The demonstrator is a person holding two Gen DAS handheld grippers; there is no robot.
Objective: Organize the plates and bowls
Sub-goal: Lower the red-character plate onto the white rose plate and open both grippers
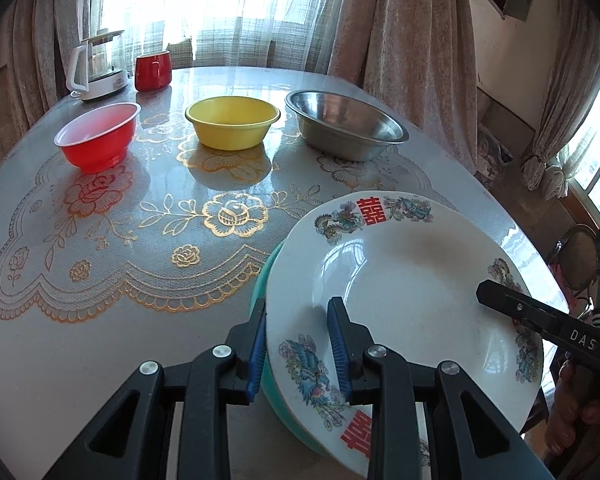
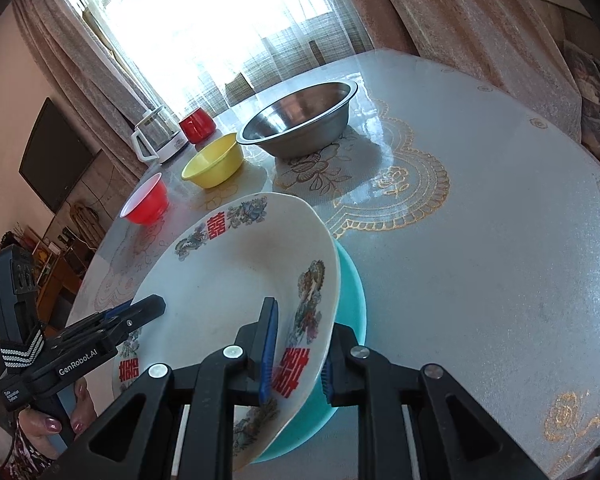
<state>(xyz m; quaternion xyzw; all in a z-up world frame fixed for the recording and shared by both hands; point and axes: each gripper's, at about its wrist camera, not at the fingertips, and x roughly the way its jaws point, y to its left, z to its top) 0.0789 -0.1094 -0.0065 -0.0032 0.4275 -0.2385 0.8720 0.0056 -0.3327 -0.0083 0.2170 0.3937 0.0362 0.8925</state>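
Table (image 1: pixel 100 320): plate stack (image 1: pixel 400 280) tilted, both grippers clamped on rims.

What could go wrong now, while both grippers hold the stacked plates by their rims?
1. The white plate and teal plate are pinched only at opposite rims by the left gripper and right gripper; uneven movement could let the stack slip or tilt.
2. The stack hangs near the table edge, so a drop might miss it.
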